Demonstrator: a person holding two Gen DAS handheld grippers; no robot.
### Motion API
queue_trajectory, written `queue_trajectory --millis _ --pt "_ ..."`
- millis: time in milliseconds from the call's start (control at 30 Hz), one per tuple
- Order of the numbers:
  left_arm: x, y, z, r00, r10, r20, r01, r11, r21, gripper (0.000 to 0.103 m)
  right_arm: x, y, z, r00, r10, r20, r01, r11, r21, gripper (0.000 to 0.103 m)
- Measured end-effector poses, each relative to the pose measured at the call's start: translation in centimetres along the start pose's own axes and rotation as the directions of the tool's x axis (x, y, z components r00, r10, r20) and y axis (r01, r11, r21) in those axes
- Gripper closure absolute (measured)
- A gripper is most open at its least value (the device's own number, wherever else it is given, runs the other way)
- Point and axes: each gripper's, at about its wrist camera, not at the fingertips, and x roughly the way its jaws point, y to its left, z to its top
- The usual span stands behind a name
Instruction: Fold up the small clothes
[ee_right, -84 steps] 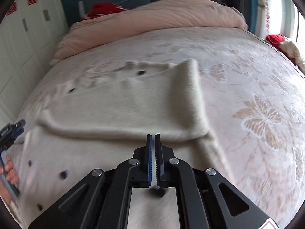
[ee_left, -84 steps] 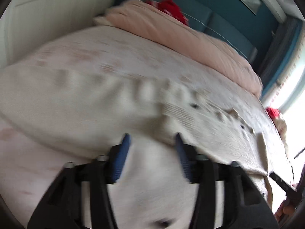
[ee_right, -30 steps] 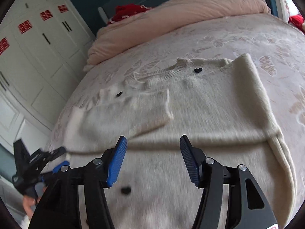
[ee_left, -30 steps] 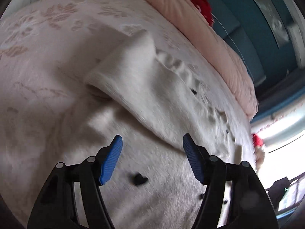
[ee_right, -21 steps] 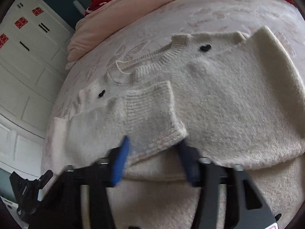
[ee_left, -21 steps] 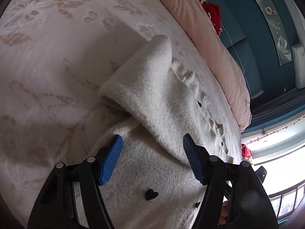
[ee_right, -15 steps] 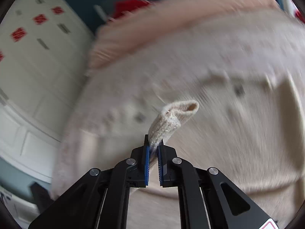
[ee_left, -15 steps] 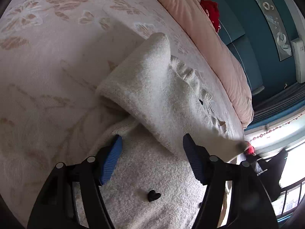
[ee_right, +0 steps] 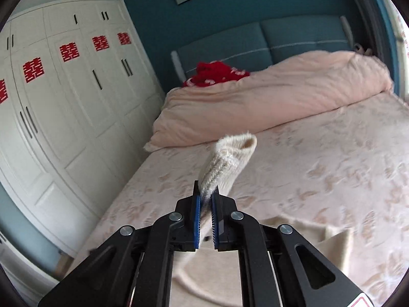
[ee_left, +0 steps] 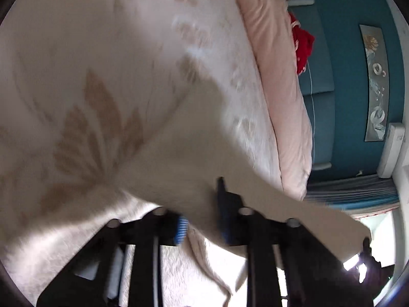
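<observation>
A cream knit sweater (ee_left: 194, 153) lies on the bed, blurred in the left wrist view. My left gripper (ee_left: 202, 220) is closing its jaws on a thick fold of the sweater's side, and the blue pads (ee_left: 181, 227) press on the fabric. One sleeve (ee_left: 319, 220) stretches off to the lower right. In the right wrist view my right gripper (ee_right: 205, 199) is shut on the ribbed sleeve cuff (ee_right: 230, 158) and holds it high above the bed. The sweater body (ee_right: 306, 235) hangs low behind the fingers, mostly hidden.
The bed has a pale flowered spread (ee_right: 332, 166). A rolled pink quilt (ee_right: 268, 105) and a red garment (ee_right: 217, 75) lie by the teal headboard (ee_right: 255, 41). White wardrobe doors (ee_right: 64, 102) stand along the bed's left side.
My right gripper shut on the sleeve cuff and rose high above the bed with it. My left gripper moved in on the sweater's folded side and closed on it.
</observation>
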Motion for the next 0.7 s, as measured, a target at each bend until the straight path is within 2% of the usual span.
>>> queue_trajectory --millis 67,133,200,267,333,367,400,500,633,667,700 --pt "-0.8 -0.8 -0.2 0.998 0.042 0.046 -0.045 0.997 0.064 0.088 -1.4 -2.8 -1.4 1.000 -0.025 0.014 0.025 1.000 0.017 0.096" --pt "-0.8 -1.5 -0.6 0.996 0.076 0.052 -0.083 0.988 0.132 0.088 -1.8 -6.4 -4.7 0.996 -0.089 -0.015 0.089 0.995 0.043 0.096" --pt "0.0 -1.6 -1.5 0.987 0.153 0.052 -0.161 0.961 0.226 0.088 -1.1 -10.6 -8.9 0.983 -0.160 -0.093 0.169 0.980 0.101 0.096" --pt "1.2 -0.3 -2.6 0.974 0.225 0.024 -0.223 0.935 0.275 0.088 0.7 -16.0 -14.5 0.953 -0.204 -0.223 0.251 0.945 0.208 0.096" --pt "1.7 0.8 -3.3 0.968 0.253 -0.001 -0.242 0.928 0.282 0.088 2.3 -20.1 -19.8 0.915 -0.195 -0.353 0.308 0.903 0.299 0.096" --pt "1.5 0.9 -3.7 0.968 0.251 0.021 -0.245 0.921 0.304 0.088 2.4 -20.7 -21.2 0.919 -0.163 -0.359 0.287 0.900 0.329 0.097" --pt "1.4 0.7 -4.0 0.965 0.260 0.033 -0.256 0.909 0.330 0.088 2.0 -20.8 -21.6 0.933 -0.153 -0.326 0.267 0.900 0.344 0.097" --pt "1.4 -0.1 -4.3 0.957 0.286 0.048 -0.283 0.880 0.383 0.088 1.5 -20.6 -20.8 0.945 -0.129 -0.302 0.243 0.893 0.378 0.090" --pt "0.7 0.0 -3.6 0.965 0.260 0.043 -0.259 0.901 0.349 0.087 1.7 -20.2 -18.6 0.949 -0.155 -0.275 0.251 0.898 0.361 0.073" --pt "0.5 0.2 -3.5 0.965 0.256 0.047 -0.257 0.902 0.347 0.086 1.9 -20.0 -18.7 0.946 -0.148 -0.287 0.250 0.898 0.362 0.073" --pt "0.4 0.1 -3.3 0.966 0.252 0.052 -0.254 0.903 0.347 0.086 2.7 -19.9 -18.6 0.938 -0.146 -0.315 0.258 0.899 0.353 0.083"
